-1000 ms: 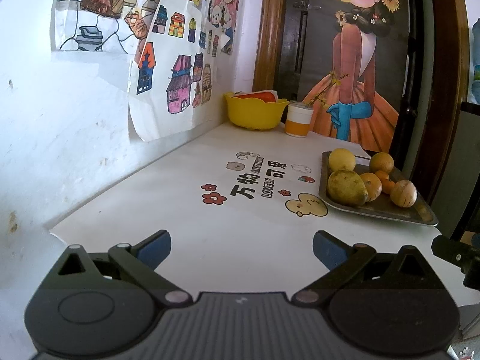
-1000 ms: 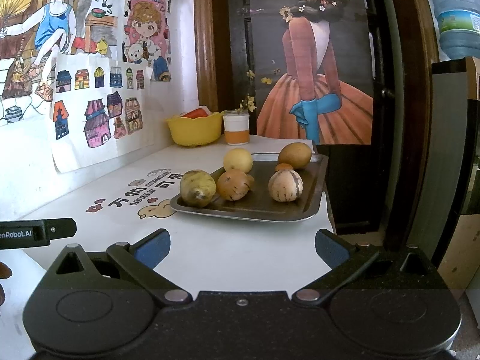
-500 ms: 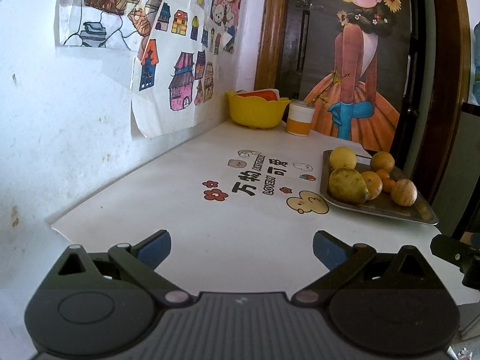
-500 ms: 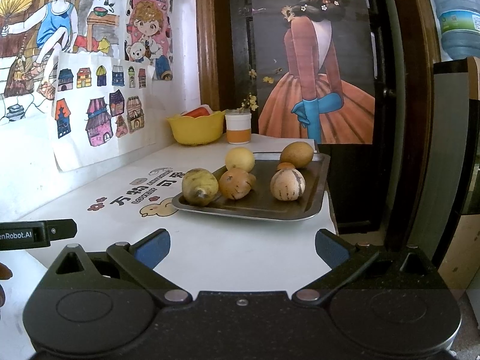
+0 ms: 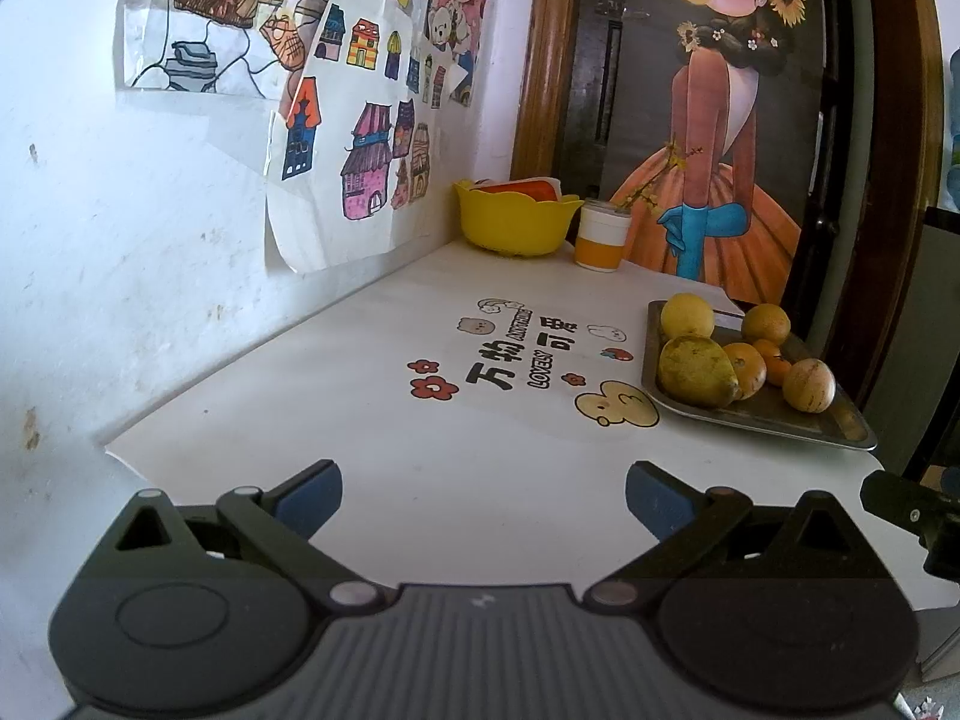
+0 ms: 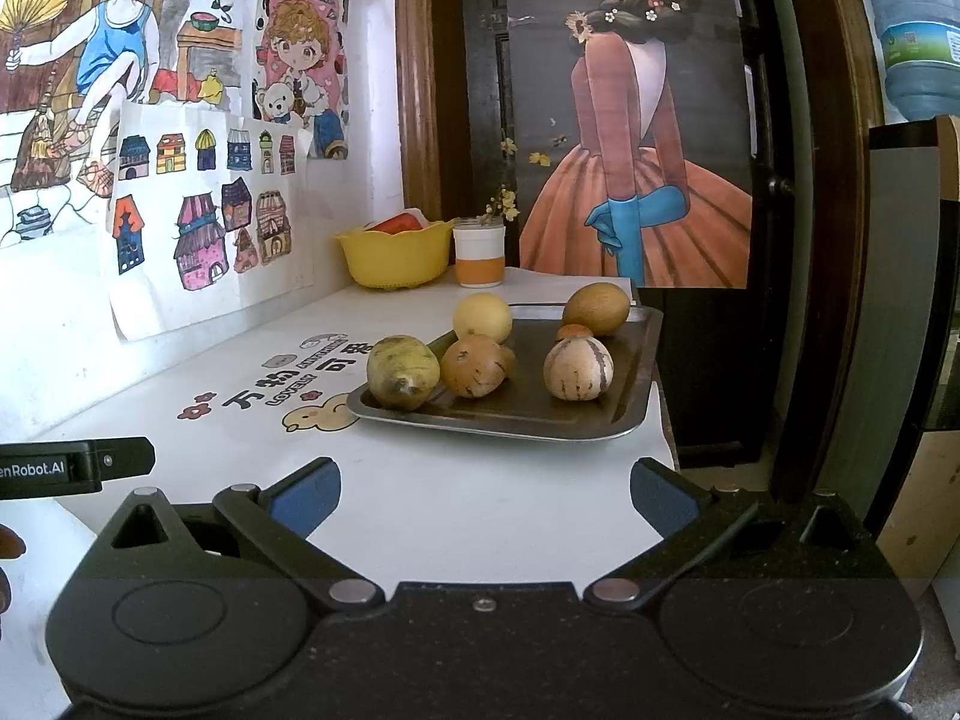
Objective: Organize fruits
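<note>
Fruits sit together on a metal tray (image 6: pixel 624 384) at the right side of a white counter (image 5: pixel 420 480), six of them as far as the views show: a large yellow-green fruit (image 6: pixel 403 371) at the tray's near left corner, a brownish round fruit (image 6: pixel 474 365) touching it, a pale striped fruit (image 6: pixel 578 369) apart to the right, a yellow round fruit (image 6: pixel 482 316) behind, a small orange one (image 6: pixel 574 332) partly hidden, and an olive-brown oval fruit (image 6: pixel 597 308) at the far end. Compared with a second ago, none of the fruits has shifted on the tray; only the cameras have eased a little nearer, so the tray looks slightly larger in both views. The left gripper (image 5: pixel 483 495) hangs over bare counter with its jaws wide and nothing between them, well left of the tray. The right gripper (image 6: pixel 485 495) faces the tray directly, jaws also wide and holding nothing, short of the near rim. A yellow bowl (image 6: pixel 393 258) with something red-orange inside and a white and orange cup (image 6: pixel 479 261) stand at the back by the wall. This small advance suggests an approach toward the tray, yet the scene would suit fruits gathered there already as well as fruits waiting to be sorted elsewhere.
</note>
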### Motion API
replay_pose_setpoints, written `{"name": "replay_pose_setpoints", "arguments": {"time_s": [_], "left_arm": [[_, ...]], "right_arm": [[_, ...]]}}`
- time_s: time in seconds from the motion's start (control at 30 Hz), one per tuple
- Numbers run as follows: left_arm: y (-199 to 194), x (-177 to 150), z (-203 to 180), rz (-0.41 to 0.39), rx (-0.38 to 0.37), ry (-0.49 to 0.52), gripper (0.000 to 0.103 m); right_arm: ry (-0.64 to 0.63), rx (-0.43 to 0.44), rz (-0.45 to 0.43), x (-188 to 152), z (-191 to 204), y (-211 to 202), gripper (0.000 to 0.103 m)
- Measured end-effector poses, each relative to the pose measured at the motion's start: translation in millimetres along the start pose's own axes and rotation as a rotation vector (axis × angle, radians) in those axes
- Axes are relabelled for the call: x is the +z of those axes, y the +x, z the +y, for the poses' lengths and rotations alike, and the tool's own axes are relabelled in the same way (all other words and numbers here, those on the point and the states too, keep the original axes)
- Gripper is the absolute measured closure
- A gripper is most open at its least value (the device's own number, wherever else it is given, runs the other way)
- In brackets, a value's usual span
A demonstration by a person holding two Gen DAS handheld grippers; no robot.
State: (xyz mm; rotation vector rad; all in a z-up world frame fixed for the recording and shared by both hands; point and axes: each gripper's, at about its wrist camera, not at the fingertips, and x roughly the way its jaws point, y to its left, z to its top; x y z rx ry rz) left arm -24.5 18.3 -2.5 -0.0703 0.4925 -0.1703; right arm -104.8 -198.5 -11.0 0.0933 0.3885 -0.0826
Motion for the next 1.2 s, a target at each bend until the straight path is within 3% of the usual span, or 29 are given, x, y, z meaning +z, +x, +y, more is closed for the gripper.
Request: {"name": "replay_pose_setpoints", "arguments": {"time_s": [0.5, 1.2], "left_arm": [[-0.6, 1.9, 2.6, 0.037, -0.013, -0.039, 0.0], [0.2, 1.6, -0.5, 0.036, 0.012, -0.016, 0.0]], "right_arm": [[-0.004, 0.003, 0.004, -0.3, 2.0, 0.3, 0.001], [-0.012, 0.011, 0.007, -1.2, 3.5, -0.5, 0.001]]}}
